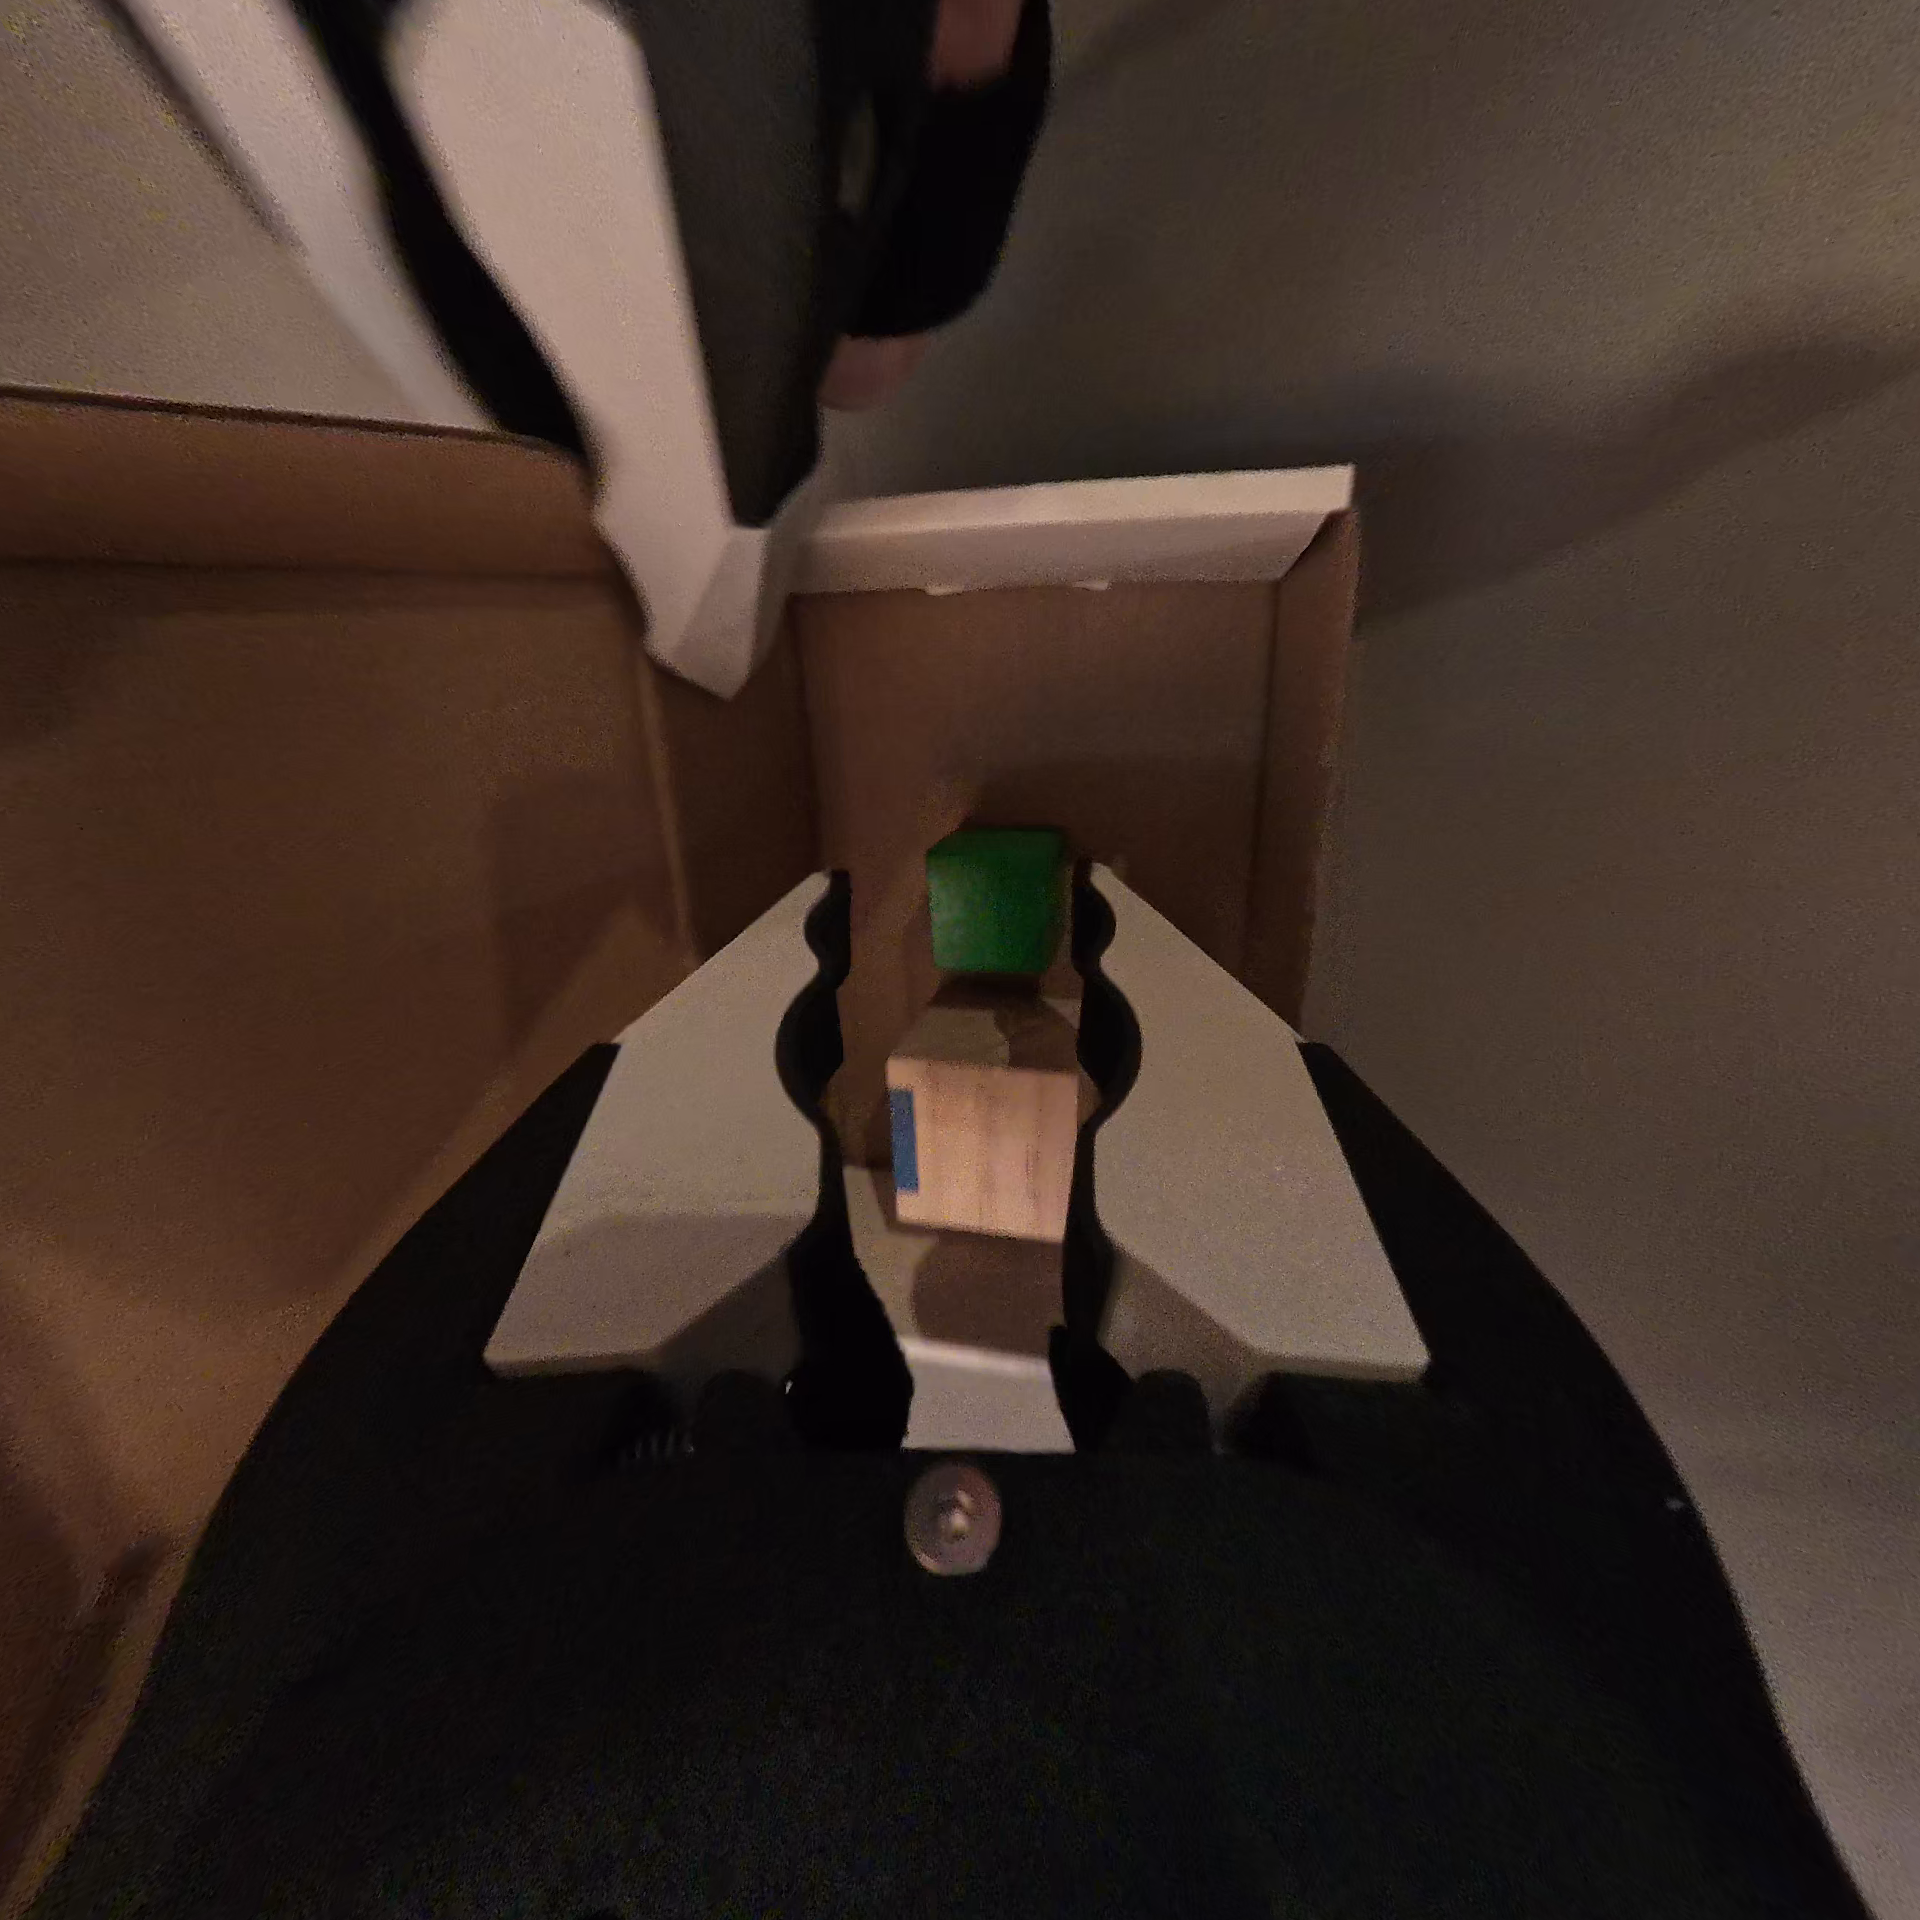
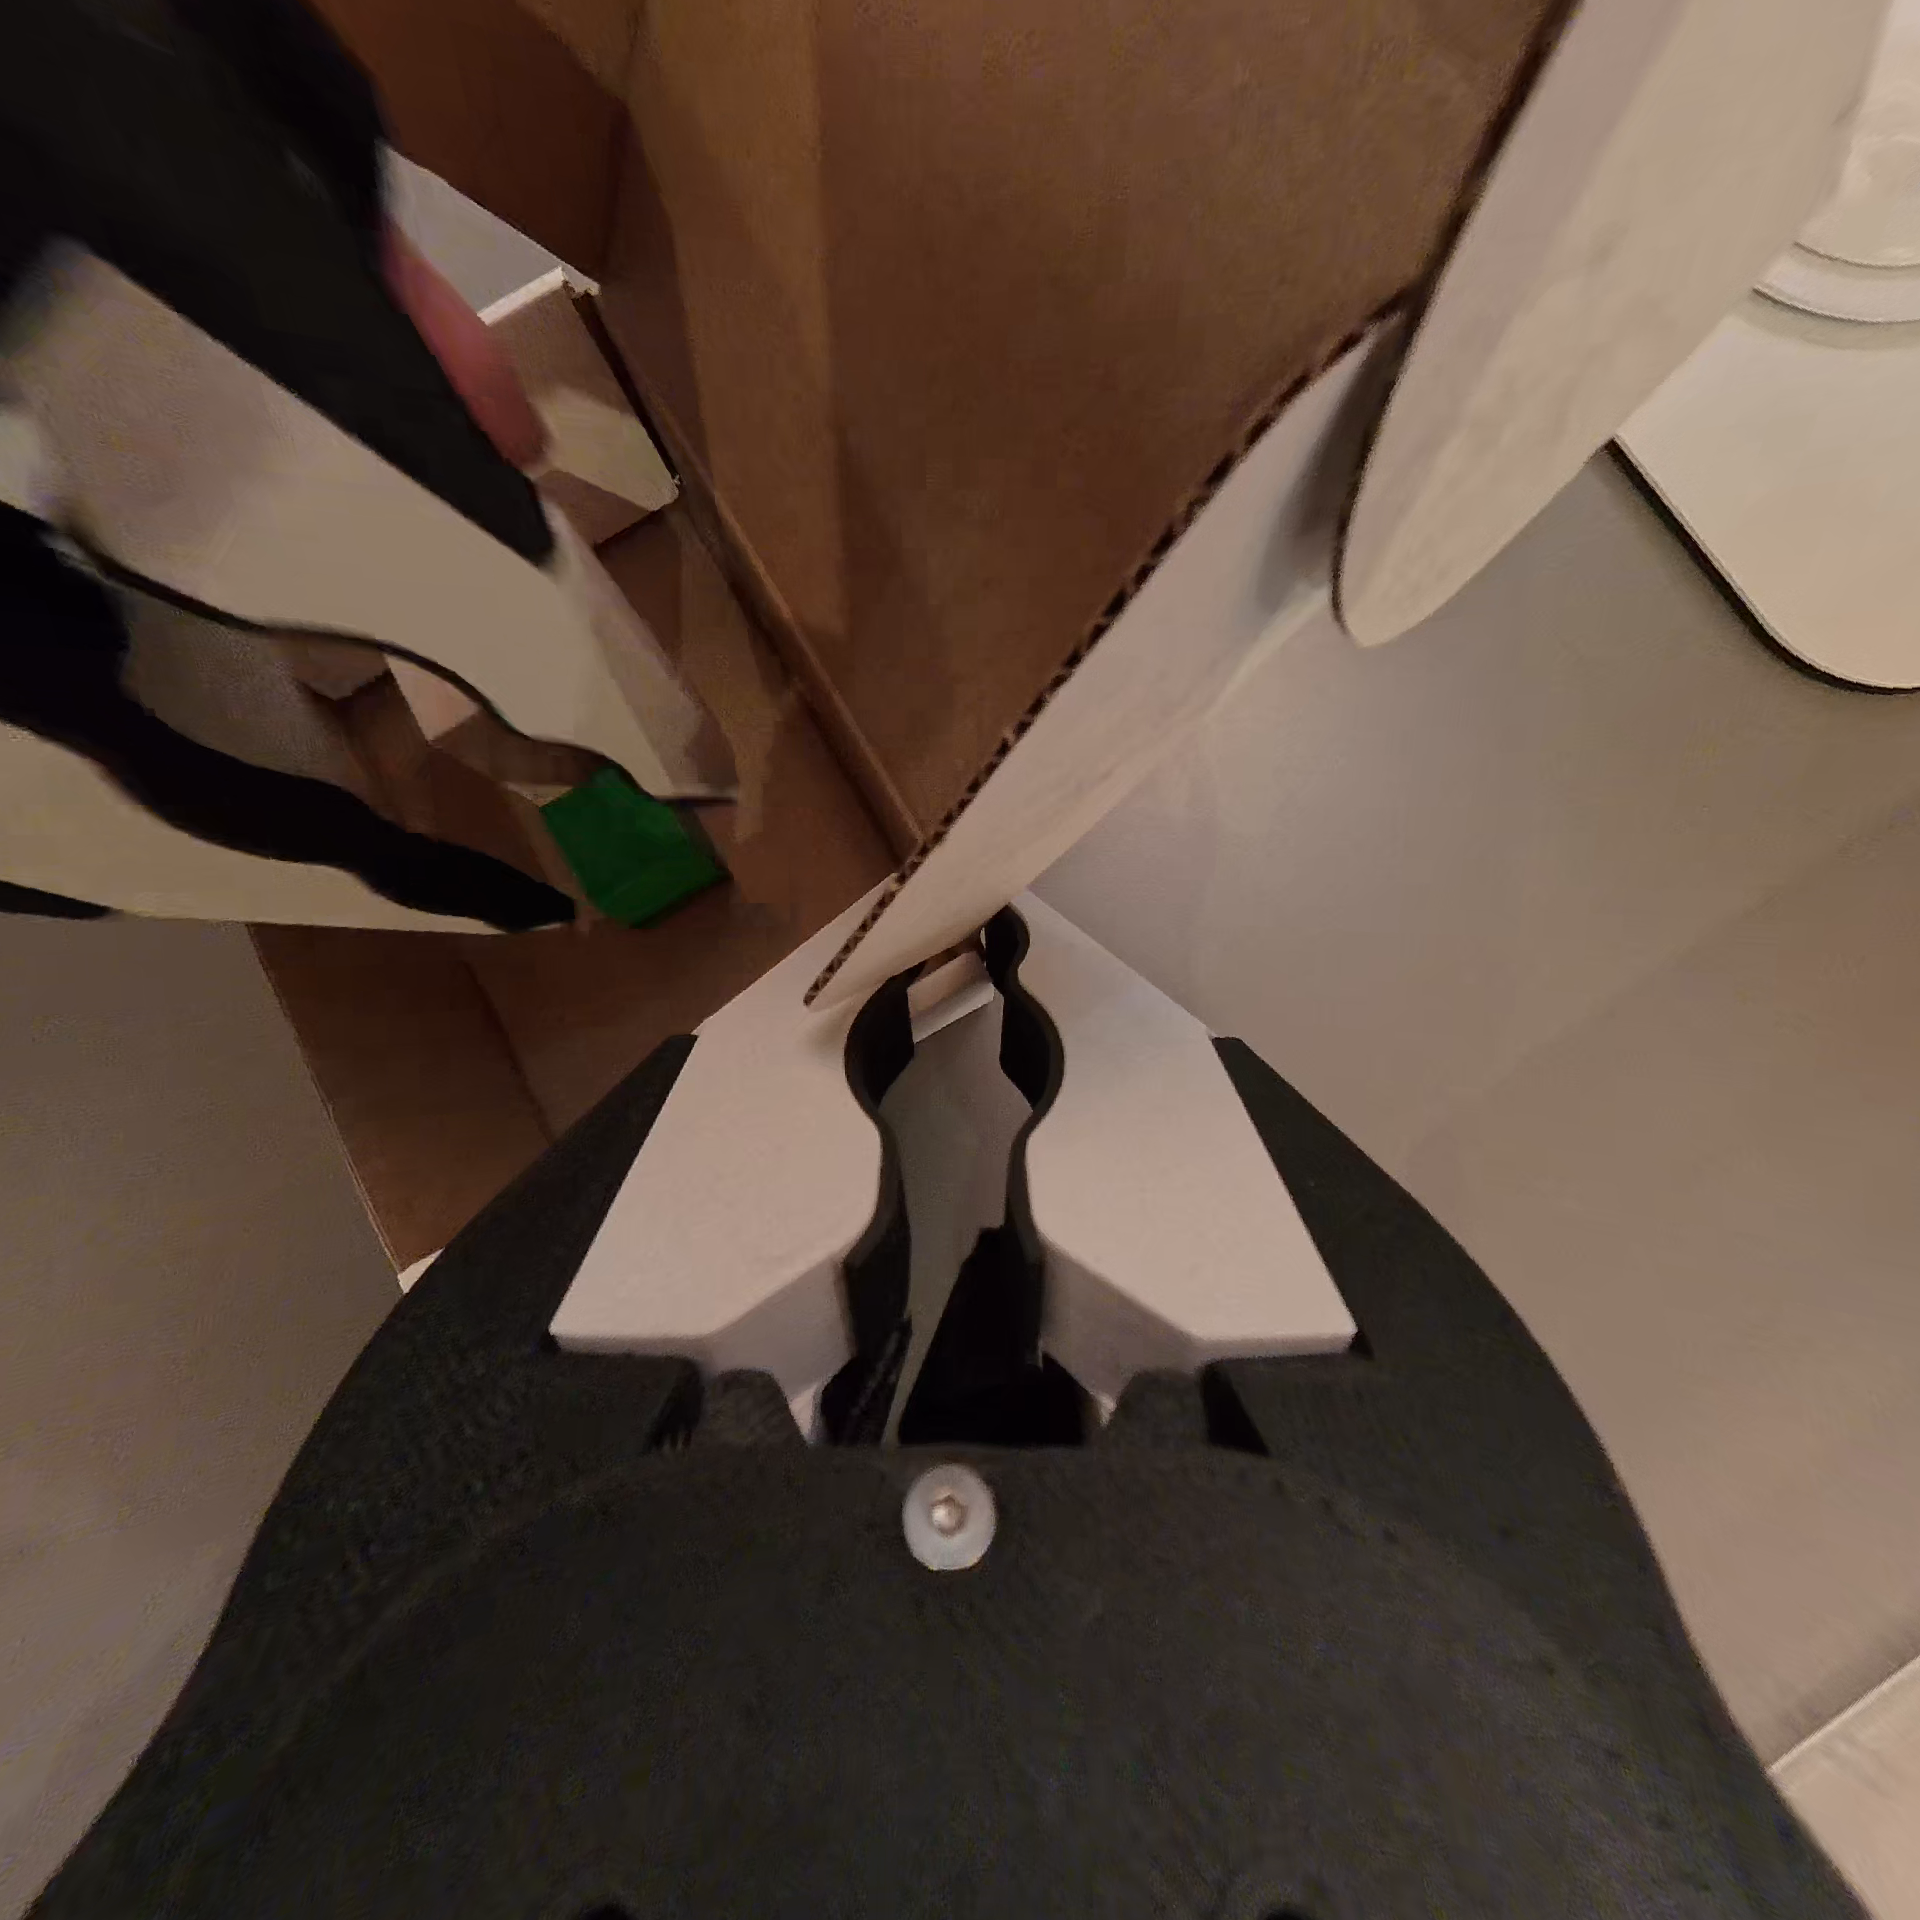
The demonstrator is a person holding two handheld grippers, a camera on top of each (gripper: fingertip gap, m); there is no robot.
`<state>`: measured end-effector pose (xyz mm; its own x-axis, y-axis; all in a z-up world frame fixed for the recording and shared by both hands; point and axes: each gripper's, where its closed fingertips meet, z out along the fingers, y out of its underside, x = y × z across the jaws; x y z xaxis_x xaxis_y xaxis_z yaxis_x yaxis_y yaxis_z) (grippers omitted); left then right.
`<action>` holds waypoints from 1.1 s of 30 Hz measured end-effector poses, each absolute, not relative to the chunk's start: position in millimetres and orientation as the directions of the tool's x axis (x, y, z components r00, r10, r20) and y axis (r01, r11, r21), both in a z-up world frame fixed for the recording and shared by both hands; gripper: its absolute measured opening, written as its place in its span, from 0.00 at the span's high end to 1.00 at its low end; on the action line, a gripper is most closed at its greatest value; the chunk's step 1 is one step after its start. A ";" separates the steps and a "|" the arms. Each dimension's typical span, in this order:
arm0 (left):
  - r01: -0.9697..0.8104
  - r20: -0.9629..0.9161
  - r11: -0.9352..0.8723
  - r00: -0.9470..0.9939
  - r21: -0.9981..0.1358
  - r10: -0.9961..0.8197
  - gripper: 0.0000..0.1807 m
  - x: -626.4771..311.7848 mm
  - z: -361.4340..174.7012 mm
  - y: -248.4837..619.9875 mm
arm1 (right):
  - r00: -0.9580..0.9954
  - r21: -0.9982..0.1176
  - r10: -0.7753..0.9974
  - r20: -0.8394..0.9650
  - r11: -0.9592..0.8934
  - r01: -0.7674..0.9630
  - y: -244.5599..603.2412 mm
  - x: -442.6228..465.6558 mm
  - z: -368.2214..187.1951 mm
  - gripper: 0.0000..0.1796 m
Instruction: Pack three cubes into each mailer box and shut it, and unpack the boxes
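An open mailer box, white outside and brown inside, shows by its right wall [image 1: 1288,779] and floor [image 2: 436,1039]. My left gripper [image 1: 961,883] reaches into it, jaws apart. A green cube [image 1: 997,899] sits between its tips, close to the right finger, with a gap on the left. A wooden cube with a blue side [image 1: 982,1153] lies lower between the fingers. The right wrist view shows the left gripper [image 2: 649,857] around the green cube [image 2: 629,857]. My right gripper [image 2: 961,956] is shut on the edge of the raised lid [image 2: 987,364]. It also shows in the left wrist view [image 1: 727,582].
The box stands on a pale grey table [image 1: 1610,727]. A gloved hand [image 1: 914,208] holds the right gripper. The wide brown lid panel [image 1: 312,779] fills the left side. A white rounded object [image 2: 1766,468] lies at the far right, and tiled floor [image 2: 1860,1766] shows beyond the table edge.
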<state>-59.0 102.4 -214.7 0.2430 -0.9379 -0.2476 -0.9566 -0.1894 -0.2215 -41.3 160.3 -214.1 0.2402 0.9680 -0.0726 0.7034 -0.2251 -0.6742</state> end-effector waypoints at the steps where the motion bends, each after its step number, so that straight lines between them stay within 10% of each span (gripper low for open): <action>1: -0.947 -0.280 -0.191 0.263 -0.258 -0.923 0.77 -60.1 -198.8 101.0 | 0.240 -0.674 0.968 -0.074 -0.226 0.703 160.5 -41.1 -214.2 0.95; 11: -0.637 -0.374 -0.608 0.771 -0.474 -0.516 0.80 -266.9 -99.6 132.3 | 0.238 -0.677 0.968 -0.078 -0.227 0.700 160.1 -41.8 -213.9 0.95; 33: -0.349 0.003 -0.930 0.936 -0.114 -0.352 0.77 -334.1 -229.9 152.1 | 0.233 -0.678 0.970 -0.071 -0.218 0.702 160.7 -41.0 -213.9 0.95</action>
